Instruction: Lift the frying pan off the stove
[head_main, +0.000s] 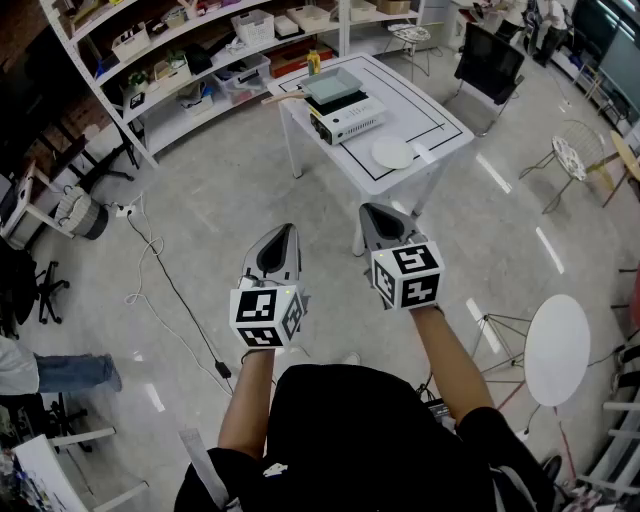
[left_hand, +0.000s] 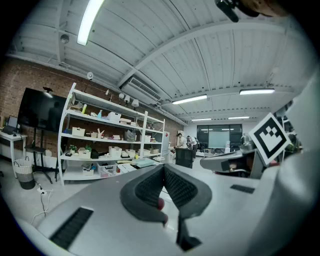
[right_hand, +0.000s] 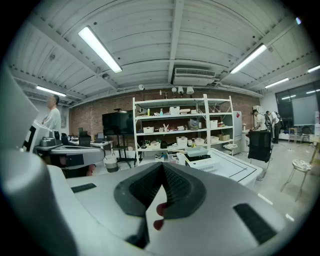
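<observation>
The frying pan (head_main: 333, 87), a square grey-green pan with a wooden handle, rests on a white stove (head_main: 347, 120) on the white table (head_main: 440, 128) far ahead of me. In the right gripper view, the pan (right_hand: 197, 151) and the stove (right_hand: 204, 162) show beyond the jaws. My left gripper (head_main: 285, 232) and right gripper (head_main: 372, 210) hang side by side over the floor, well short of the table. Both are shut with nothing between the jaws; this also shows at the left gripper (left_hand: 163, 167) and the right gripper (right_hand: 162, 166) in their own views.
A white plate (head_main: 392, 153) lies on the table's near end and a yellow bottle (head_main: 313, 62) stands at its far end. Shelving (head_main: 200, 70) lines the back left. A black cable (head_main: 165, 270) crosses the floor; a round white table (head_main: 557, 350) and chairs stand at the right.
</observation>
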